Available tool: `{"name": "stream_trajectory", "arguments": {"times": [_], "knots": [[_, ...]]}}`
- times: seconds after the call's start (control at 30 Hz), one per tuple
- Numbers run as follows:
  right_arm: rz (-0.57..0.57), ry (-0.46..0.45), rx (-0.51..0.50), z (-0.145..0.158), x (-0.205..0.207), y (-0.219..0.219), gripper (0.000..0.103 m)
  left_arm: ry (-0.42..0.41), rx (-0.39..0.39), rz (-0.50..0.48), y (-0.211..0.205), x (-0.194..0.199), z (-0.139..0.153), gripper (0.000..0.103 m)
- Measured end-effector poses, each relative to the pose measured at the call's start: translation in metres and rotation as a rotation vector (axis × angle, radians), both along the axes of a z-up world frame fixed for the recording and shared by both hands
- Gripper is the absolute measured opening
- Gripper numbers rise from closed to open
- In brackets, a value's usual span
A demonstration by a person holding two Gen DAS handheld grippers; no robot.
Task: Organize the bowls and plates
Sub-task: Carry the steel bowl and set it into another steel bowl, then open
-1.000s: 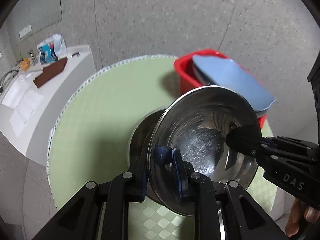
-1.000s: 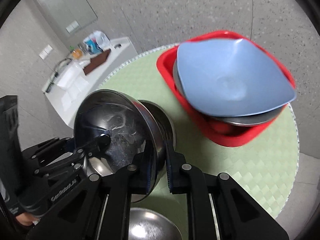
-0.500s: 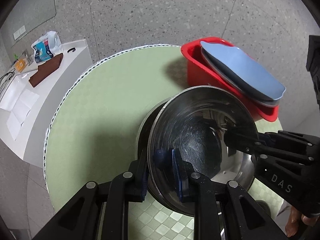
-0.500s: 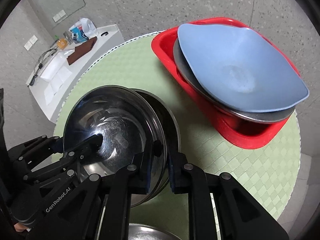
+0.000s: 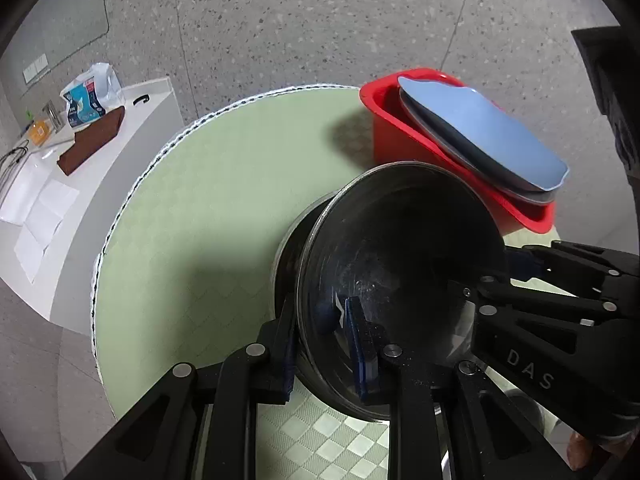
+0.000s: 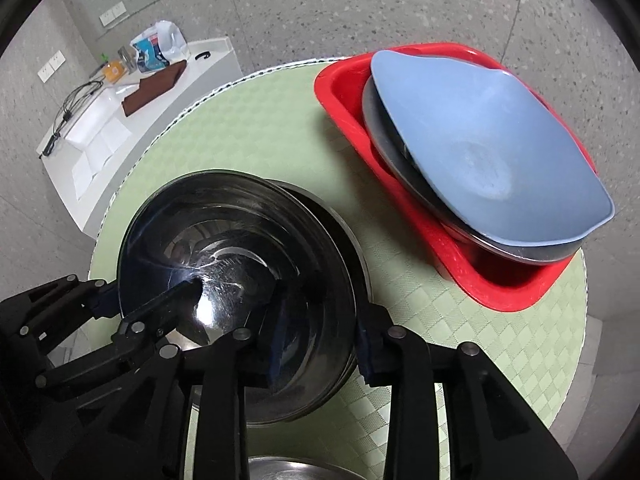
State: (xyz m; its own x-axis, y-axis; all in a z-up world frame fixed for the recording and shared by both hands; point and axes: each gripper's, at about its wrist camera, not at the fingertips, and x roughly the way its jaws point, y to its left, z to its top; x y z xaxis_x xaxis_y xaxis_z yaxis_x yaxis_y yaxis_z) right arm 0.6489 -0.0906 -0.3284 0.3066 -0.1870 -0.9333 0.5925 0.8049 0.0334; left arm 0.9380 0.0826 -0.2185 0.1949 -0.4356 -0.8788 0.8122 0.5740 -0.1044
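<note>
A steel bowl [image 5: 400, 272] [image 6: 224, 264] sits nested in a second steel bowl [image 6: 348, 240] on the green round table [image 5: 208, 208]. My left gripper [image 5: 322, 344] is shut on the top bowl's near rim, one pad inside and one outside. In the right wrist view this gripper [image 6: 136, 300] shows at the left. My right gripper [image 6: 322, 346] straddles the opposite rim; its jaws are opening and the pads stand off the metal. It comes in from the right [image 5: 496, 272] in the left wrist view. A red basin [image 6: 344, 92] holds a blue plate [image 6: 480, 152] on a steel plate [image 6: 380, 136].
A third steel bowl's rim [image 6: 280, 470] peeks in under my right gripper. A white counter [image 5: 100, 160] with a bag, a brown cloth and papers stands left of the table. The red basin [image 5: 392, 136] stands close behind the bowls. Speckled floor surrounds the table.
The held bowl has sunk and levelled into the bowl beneath it. The right gripper's jaws, earlier tight on the rim, have spread apart. The left grip is unchanged.
</note>
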Motion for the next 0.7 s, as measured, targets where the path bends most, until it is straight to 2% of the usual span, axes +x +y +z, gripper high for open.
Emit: {"name": "stream_trajectory", "arguments": {"times": [0.4,0.53,0.7], "knots": [[0.002,-0.001,-0.069,0.005,-0.006,0.019,0.030,-0.016,-0.010,-0.022,0.003,-0.001,-0.001,0.018],[-0.013,-0.018,-0.092,0.010,-0.015,0.020,0.018,-0.024,-0.012,-0.035,0.000,-0.005,0.000,0.018],[-0.036,-0.043,-0.119,0.018,-0.027,0.016,0.014,-0.045,-0.008,-0.059,-0.008,-0.010,-0.001,0.019]]}}
